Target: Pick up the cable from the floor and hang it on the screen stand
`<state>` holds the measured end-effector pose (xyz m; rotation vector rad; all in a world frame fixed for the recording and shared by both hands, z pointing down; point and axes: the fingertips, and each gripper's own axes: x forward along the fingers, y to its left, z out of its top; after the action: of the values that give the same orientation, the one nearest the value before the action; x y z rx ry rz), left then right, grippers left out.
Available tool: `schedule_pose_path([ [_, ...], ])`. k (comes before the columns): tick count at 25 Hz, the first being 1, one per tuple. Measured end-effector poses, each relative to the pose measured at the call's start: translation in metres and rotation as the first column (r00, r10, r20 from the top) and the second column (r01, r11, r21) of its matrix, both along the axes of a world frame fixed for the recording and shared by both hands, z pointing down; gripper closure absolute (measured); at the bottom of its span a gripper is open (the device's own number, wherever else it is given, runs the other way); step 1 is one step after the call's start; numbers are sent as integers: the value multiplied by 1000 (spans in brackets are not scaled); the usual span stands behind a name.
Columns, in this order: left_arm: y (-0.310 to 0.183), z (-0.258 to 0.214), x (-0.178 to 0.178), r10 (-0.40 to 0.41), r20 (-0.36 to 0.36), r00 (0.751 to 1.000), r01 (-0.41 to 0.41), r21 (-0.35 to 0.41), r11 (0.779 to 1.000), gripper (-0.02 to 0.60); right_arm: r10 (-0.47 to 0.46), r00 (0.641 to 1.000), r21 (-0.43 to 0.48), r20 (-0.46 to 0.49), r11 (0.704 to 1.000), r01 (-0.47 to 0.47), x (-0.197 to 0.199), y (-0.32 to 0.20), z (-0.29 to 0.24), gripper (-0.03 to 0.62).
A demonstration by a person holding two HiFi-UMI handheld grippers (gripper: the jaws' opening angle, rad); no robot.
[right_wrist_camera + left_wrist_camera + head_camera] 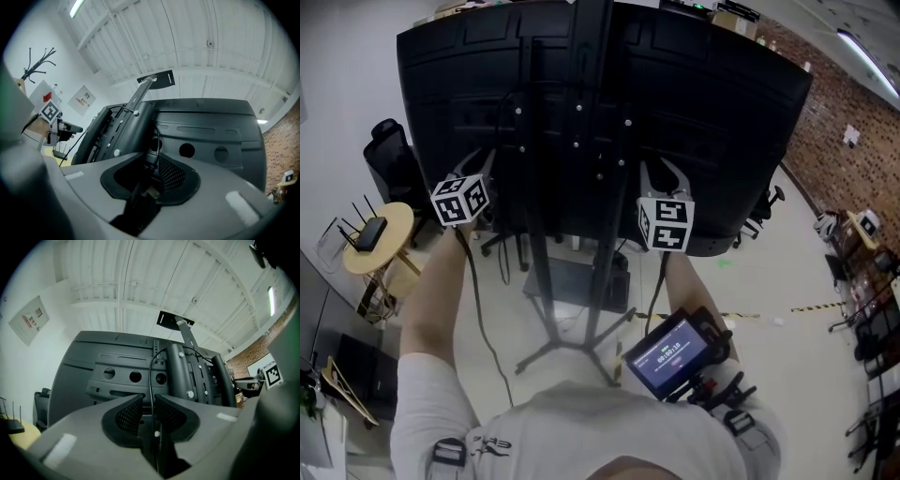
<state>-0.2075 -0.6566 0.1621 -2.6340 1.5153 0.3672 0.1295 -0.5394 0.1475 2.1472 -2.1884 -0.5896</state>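
Black screen back (pixel 703 112) fills the top of the head view, and against it the jaw tips of the left gripper (pixel 481 161) and right gripper (pixel 663 173) are hard to separate. The two grippers flank the stand (pixel 605 234). The thin cable (pixel 478 309) drops from the left gripper and is lost behind the person's shirt. A round table (pixel 398 220) with a router (pixel 367 232) stands at left, and a lit display (pixel 670 354) sits near the chest.

In the left gripper view the jaws are slightly spread. The cable runs up between them, unpinched, and loops over the stand's bracket. In the right gripper view the jaws are wide apart, with the cable's end dark and indistinct between them.
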Motion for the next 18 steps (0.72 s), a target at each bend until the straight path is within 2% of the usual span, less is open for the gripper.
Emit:
schedule_pose_path([
  [2, 6, 9, 0, -18, 3, 1000, 18, -17, 1000, 515, -16, 1000, 3, 5, 1000, 16, 5, 3, 1, 467],
  [9, 37, 39, 1, -71, 21, 997, 72, -57, 996, 515, -68, 997, 7, 23, 998, 67, 12, 12, 10, 462],
  [18, 106, 61, 30, -140, 31, 990, 142, -60, 988, 515, -153, 987, 5, 52, 988, 153, 33, 36, 27, 462],
])
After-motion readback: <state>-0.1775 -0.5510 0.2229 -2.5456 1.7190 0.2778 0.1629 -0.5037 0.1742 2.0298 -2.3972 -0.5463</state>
